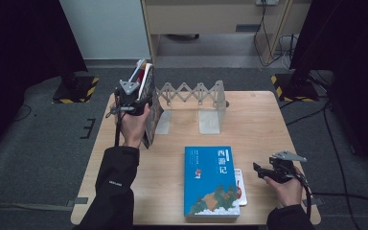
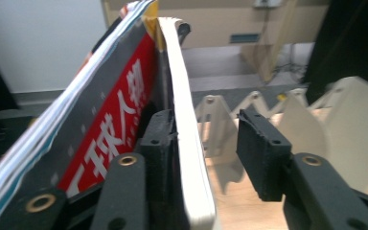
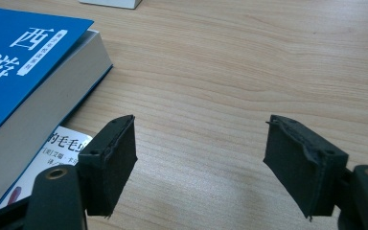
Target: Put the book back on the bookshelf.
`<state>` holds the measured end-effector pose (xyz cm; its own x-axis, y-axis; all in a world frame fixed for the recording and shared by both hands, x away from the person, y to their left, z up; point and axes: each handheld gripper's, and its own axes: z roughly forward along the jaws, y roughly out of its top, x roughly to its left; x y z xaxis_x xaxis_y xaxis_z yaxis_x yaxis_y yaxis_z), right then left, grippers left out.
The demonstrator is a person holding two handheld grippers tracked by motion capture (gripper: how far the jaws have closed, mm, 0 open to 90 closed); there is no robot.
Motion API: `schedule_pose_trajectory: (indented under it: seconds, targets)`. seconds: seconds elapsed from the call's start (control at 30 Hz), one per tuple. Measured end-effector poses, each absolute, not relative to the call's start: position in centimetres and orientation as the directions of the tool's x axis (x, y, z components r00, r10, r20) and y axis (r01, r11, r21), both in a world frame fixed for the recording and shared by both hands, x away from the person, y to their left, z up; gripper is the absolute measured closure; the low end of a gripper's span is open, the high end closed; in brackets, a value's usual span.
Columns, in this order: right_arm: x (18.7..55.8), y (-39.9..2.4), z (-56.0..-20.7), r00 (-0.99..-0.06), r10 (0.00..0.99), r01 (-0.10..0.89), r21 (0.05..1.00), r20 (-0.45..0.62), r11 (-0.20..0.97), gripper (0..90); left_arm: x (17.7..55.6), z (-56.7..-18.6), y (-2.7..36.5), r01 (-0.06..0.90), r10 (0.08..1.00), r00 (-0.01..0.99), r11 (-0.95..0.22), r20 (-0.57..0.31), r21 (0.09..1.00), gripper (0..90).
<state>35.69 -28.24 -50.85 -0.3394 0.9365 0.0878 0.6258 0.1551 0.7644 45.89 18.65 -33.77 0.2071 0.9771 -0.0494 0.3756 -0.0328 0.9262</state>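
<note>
Left gripper lets go of the shelved books

Left gripper (image 1: 133,98) sits at the far left edge of the table (image 1: 258,124), beside the upright books (image 1: 149,108) that lean against the left end of the folding bookend rack (image 1: 191,98). In the left gripper view its jaws stand spread: one pad lies against the white page block (image 2: 187,143) of the nearest book, the other stands clear of it, so nothing is pinched. A red-and-grey cover (image 2: 110,139) leans behind that book. As I read it, this placement is done and the hand only has to draw away.

Next in size, the blue book (image 1: 212,181) lies flat near the front edge, with a thinner white book (image 1: 240,184) partly under its right side; both are yet to be shelved, and the rack has room between its end plates.

Right gripper (image 1: 268,171) rests near the front right corner, jaws spread and empty over bare wood, just beside the blue book.
</note>
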Motion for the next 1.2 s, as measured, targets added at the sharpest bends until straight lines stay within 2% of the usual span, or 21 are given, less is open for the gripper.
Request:
schedule_pose_trajectory:
  seconds: [0.1,0.43,0.6,0.87,1.2]
  targets:
    - [35.7,-28.2,-50.8,-0.340,0.936,0.625,0.764,0.085,0.157,26.2,44.8,-33.7,18.7,0.351,0.972,0.229,-0.037,-0.047,0.936,50.1]
    - [35.7,-28.2,-50.8,-0.338,0.938,0.625,0.765,0.083,0.157,26.0,42.6,-34.4,20.3,0.297,0.948,0.300,0.009,-0.102,0.955,42.3]
    - [35.7,-28.2,-50.9,-0.333,0.939,0.625,0.766,0.084,0.153,25.9,41.8,-34.8,21.0,0.295,0.942,0.314,0.021,-0.118,0.955,40.4]
    - [35.6,-28.2,-50.9,-0.334,0.939,0.622,0.768,0.083,0.153,25.6,39.0,-36.4,21.9,0.288,0.896,0.423,0.009,-0.135,0.958,36.2]
    - [35.4,-27.9,-50.5,-0.339,0.937,0.611,0.777,0.085,0.150,25.6,36.6,-38.5,22.3,0.308,0.863,0.484,-0.013,-0.144,0.951,32.5]
